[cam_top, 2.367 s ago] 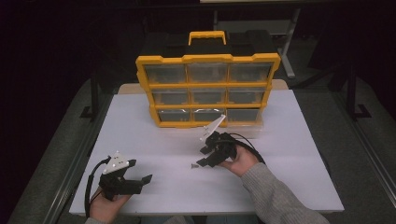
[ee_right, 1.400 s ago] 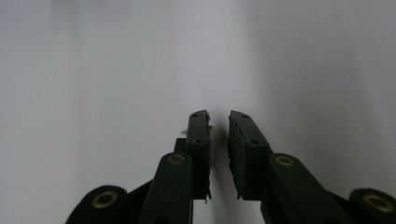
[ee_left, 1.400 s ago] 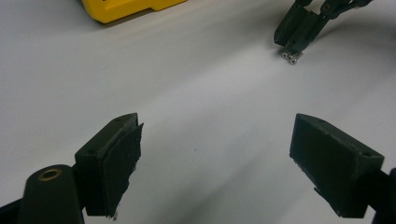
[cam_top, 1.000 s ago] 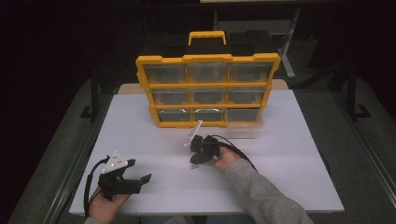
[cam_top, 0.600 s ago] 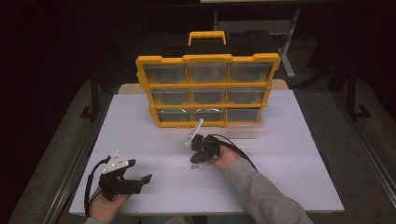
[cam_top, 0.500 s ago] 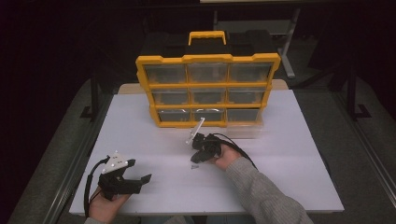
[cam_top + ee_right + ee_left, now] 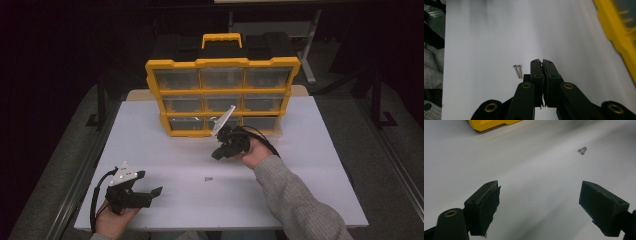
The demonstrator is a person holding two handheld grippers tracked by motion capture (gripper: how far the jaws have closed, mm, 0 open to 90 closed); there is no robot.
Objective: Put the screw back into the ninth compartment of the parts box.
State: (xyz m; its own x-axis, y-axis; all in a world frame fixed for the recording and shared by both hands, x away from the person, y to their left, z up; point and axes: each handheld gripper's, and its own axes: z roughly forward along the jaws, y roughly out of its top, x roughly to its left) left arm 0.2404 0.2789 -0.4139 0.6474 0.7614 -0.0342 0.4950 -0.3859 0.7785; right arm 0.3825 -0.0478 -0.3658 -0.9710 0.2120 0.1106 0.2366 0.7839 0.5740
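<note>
Two small metal screws [image 7: 208, 178] lie side by side on the white table [image 7: 310, 180]; they also show in the left gripper view [image 7: 582, 150] and the right gripper view [image 7: 518, 70]. My right gripper [image 7: 216, 155] hangs above the table between the screws and the organizer, its jaws pressed together [image 7: 542, 61] with nothing visible between them. At the table's front left my left gripper [image 7: 150, 183] rests low with its jaws wide apart [image 7: 539, 202] and empty, pointing toward the screws.
A yellow organizer [image 7: 222, 95] with several clear drawers and a carry handle stands upright at the back of the table; its edge shows in the gripper views [image 7: 489, 123] [image 7: 621, 37]. Dark floor and metal frame legs surround the table.
My right gripper has risen off the table and shifted right, toward the organizer, leaving the two screws in plain sight. The left gripper has stayed put.
</note>
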